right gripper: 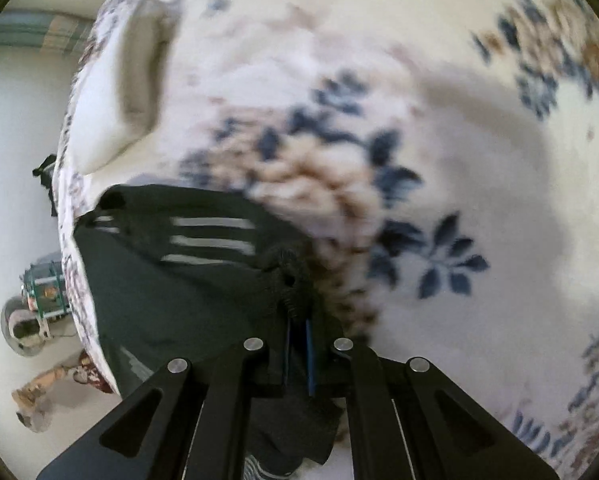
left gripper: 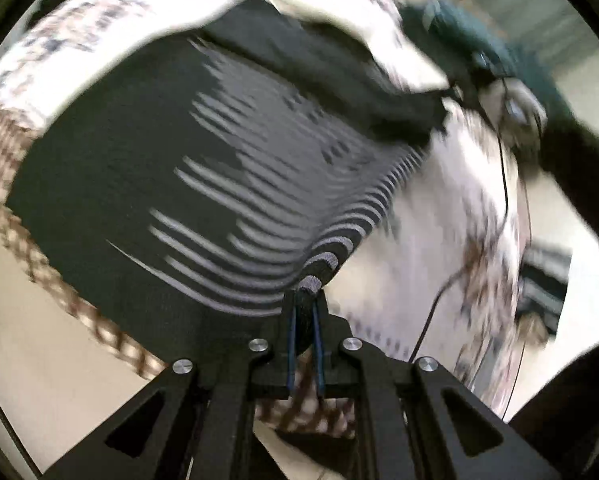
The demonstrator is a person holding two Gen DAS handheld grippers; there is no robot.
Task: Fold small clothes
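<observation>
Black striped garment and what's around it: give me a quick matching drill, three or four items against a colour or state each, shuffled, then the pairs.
Column one:
1. left tool
2. right tool
3. black striped garment
4. bed cover

Column two:
A. cream with blue flowers
B. shut on the garment's ribbed striped edge
C. held up by both tools
D. shut on plain black fabric

Pairs: 1-B, 2-D, 3-C, 4-A

We've got the black knit garment with grey stripes (left gripper: 219, 184) spread on the cream floral-print bed cover (right gripper: 439, 120), a cream pillow (right gripper: 115, 92) lying behind it.
</observation>
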